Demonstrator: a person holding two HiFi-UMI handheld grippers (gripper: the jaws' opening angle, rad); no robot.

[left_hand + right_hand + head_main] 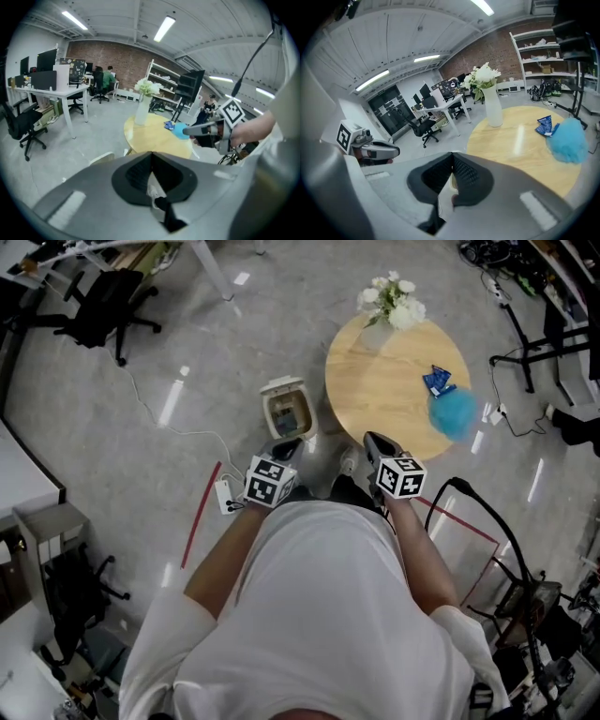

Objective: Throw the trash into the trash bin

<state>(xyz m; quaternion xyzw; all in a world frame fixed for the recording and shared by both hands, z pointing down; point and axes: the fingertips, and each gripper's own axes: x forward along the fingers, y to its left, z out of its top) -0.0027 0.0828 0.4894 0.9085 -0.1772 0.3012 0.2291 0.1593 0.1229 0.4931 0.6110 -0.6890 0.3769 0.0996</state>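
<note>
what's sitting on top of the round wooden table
A white vase of flowers, a crumpled blue wrapper and a fluffy blue puff beside it. The right gripper covers a bit of the table at its near edge, so that spot can't be checked.

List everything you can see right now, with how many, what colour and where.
table: one, round, light wood, ahead to the right
vase of flowers: one, white, at the table's far edge
wrapper: one, blue, on the table's right side
fluffy ball: one, light blue, on the table right next to the wrapper
trash bin: one, white, on the floor just left of the table
office chair: one, black, on the floor far left
power strip: one, white, on the floor at the left
left gripper: one, grey with black fingers, fingers shut, nothing held
right gripper: one, grey with black fingers, fingers shut, nothing held
</note>
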